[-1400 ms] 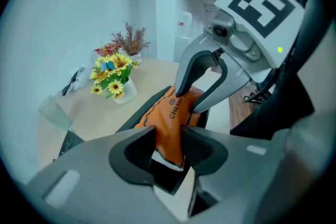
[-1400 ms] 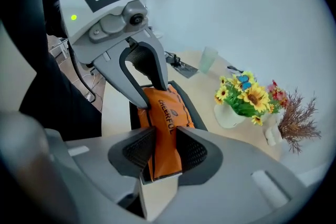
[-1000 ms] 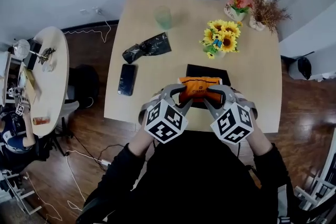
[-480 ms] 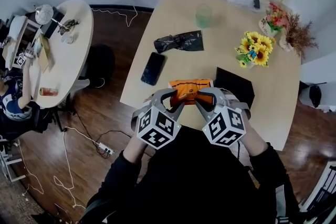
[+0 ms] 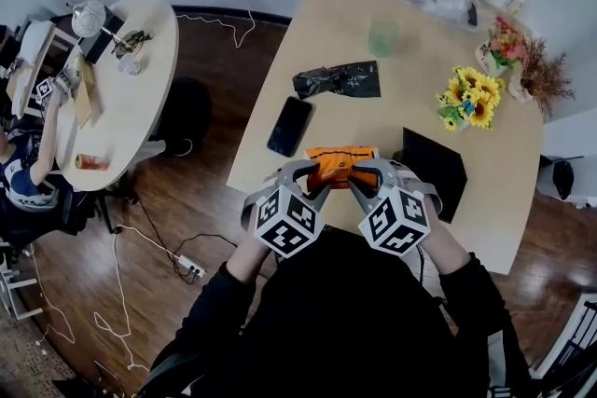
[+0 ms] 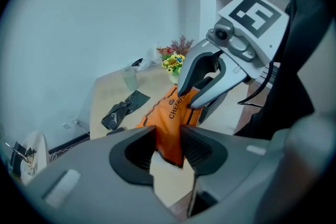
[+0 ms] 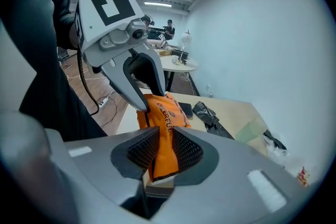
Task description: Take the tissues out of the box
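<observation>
Head view: the orange pack (image 5: 341, 165) of tissues sits over the near edge of the bench (image 5: 308, 14). The left gripper (image 5: 315, 180) is at the pack's left end and the right gripper (image 5: 364, 180) at its right end. A phone (image 5: 290, 126) lies just left of the pack and a black pad (image 5: 434, 161) just right of it. A crumpled black bag (image 5: 338, 80) lies beyond the pack, a green cup (image 5: 382, 36) farther beyond, and sunflowers (image 5: 469, 98) beyond and to the right.

Left gripper view: the jaws are clenched on one end of the pack — orange wrap pinched between the pads, with white showing below it.

Right gripper view: the jaws are closing on the pack's other end — both pads press the folded wrap.
</observation>
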{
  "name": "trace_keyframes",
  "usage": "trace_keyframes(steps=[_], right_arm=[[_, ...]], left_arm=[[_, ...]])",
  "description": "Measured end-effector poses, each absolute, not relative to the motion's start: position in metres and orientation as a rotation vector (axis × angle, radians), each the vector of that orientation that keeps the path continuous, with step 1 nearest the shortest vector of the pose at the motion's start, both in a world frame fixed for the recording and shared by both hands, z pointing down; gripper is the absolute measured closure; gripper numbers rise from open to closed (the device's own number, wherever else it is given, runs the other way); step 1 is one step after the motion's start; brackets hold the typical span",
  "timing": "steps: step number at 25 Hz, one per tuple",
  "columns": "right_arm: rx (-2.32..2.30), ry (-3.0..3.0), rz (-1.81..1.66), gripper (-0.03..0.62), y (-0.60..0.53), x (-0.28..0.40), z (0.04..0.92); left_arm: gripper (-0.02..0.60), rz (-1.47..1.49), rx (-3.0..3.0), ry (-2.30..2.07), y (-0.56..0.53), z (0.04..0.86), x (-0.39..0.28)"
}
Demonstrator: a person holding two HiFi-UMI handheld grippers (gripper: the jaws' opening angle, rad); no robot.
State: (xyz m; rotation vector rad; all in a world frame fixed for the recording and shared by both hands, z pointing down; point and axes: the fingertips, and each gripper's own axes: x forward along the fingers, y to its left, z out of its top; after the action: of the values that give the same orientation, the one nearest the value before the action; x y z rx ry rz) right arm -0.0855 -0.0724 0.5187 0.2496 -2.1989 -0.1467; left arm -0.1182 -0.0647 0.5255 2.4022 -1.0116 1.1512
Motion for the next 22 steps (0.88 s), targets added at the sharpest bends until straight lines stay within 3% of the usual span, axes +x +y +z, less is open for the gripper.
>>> trace_keyframes(steps=[22], right_arm=[[0.195, -1.966, -0.087, 0.514, -0.090, -0.096, 0.625]], left_arm=[[0.448, 1.369, 2.283, -0.816, -0.085, 0.633, -0.126]])
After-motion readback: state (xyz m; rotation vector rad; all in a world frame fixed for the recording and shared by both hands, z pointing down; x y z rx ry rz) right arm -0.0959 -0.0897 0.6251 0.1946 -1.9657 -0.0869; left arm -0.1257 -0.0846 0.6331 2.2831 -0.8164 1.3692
